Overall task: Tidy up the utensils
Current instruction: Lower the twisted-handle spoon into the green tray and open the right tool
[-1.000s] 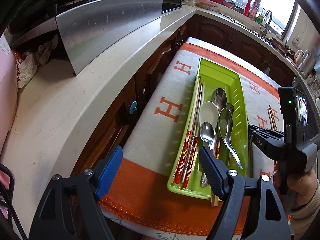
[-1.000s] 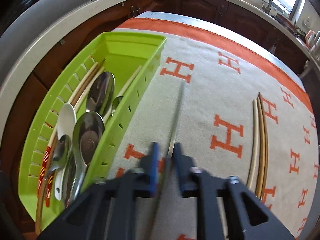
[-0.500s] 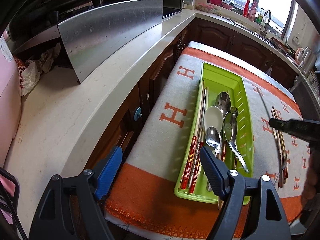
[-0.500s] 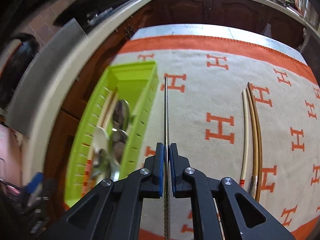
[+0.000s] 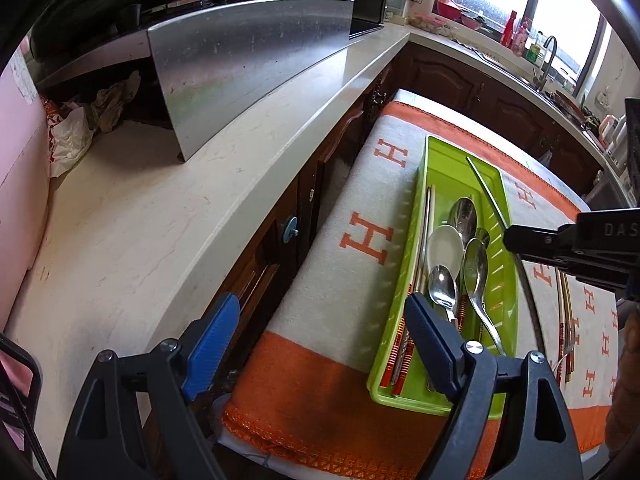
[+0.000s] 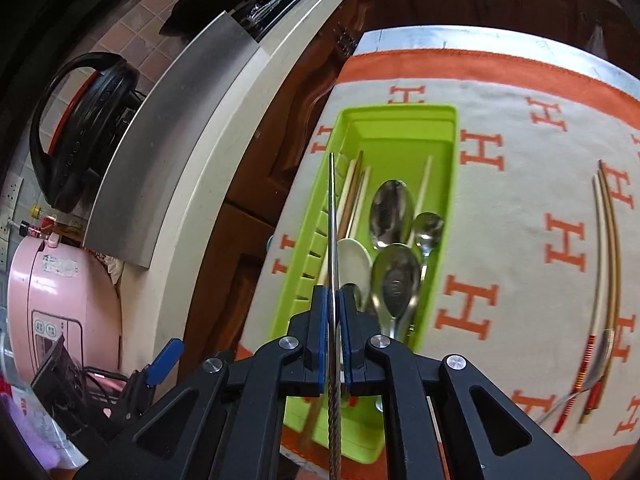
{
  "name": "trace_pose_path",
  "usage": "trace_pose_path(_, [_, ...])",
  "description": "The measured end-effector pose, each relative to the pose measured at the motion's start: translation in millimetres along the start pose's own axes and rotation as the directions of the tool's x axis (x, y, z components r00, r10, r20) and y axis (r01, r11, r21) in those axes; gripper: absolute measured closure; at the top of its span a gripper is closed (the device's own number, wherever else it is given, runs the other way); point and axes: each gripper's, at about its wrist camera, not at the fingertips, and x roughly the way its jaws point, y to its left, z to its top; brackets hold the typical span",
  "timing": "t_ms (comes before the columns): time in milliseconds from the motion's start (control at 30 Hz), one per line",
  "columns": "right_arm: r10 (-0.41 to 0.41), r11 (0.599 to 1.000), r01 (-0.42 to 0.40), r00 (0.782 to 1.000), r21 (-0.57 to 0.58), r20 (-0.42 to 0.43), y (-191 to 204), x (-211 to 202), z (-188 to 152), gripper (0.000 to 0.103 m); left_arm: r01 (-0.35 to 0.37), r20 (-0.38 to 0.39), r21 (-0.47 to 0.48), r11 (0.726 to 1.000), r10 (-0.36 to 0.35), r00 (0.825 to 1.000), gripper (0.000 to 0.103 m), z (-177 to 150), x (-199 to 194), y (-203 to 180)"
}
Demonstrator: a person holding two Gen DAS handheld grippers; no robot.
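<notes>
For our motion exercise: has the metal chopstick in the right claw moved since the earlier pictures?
Yes. The metal chopstick went from above the blanket leftward to over the green tray.

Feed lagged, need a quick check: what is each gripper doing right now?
Left gripper: open, nothing between its fingers.
Right gripper: closed on a metal chopstick, above the green tray.

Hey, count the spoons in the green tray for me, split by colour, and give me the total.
Silver metal spoons: 4 (one small one is partly hidden under the others)
White spoon: 1
Total spoons in the green tray: 5
</notes>
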Motion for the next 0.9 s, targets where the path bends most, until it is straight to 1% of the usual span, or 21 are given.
trace_pose_path(67, [-0.005,1.0,0.005,1.0,0.012,-0.006,5,8,5,0.097,0.002,-0.004,-0.01,1.0,-0.002,1.0,0.02,0,1,2])
trace_pose_path(133, [0.002,0.999,-0.001,1.0,0.052,-0.019,5,16,10,0.097,0.002,-0.01,-0.017,1.0,-0.002,1.0,0.02,0,2,3])
trace_pose_path(267, [0.04,0.993,-0.038,0.999,0.114,-0.018,-2,29,21,0.095,0.001,-0.014,-0.009,1.0,-0.001,1.0,0.02,-2,2,2])
trace_pose_path(333, [0.061,0.991,-0.059,0.998,0.117,-0.016,-4,31,22,0.092,0.001,-0.016,-0.006,1.0,-0.001,1.0,0.02,-2,3,1])
trace_pose_path(400, [0.057,0.992,-0.055,0.998,0.116,-0.012,-6,32,23,0.09,0.001,-0.019,-0.004,1.0,-0.001,1.0,0.02,-2,3,0])
trace_pose_path(467, [0.052,0.992,-0.05,0.999,0.119,-0.014,-8,33,23,0.09,0.003,-0.023,-0.002,1.0,-0.003,1.0,0.02,-2,4,-1])
trace_pose_path(567, [0.02,0.994,-0.015,0.999,0.111,-0.042,-13,35,19,0.089,0.006,-0.027,0.001,1.0,-0.006,1.0,0.02,-3,5,-2])
trace_pose_path(700, [0.006,0.996,0.002,0.997,0.094,-0.078,-18,39,10,0.089,0.008,-0.032,0.011,1.0,-0.008,0.999,0.02,-3,5,-5])
trace_pose_path(900, [-0.002,0.996,0.011,0.996,0.093,-0.088,-26,37,2,0.089,0.011,-0.034,0.033,0.999,-0.009,0.999,0.02,-5,3,-11])
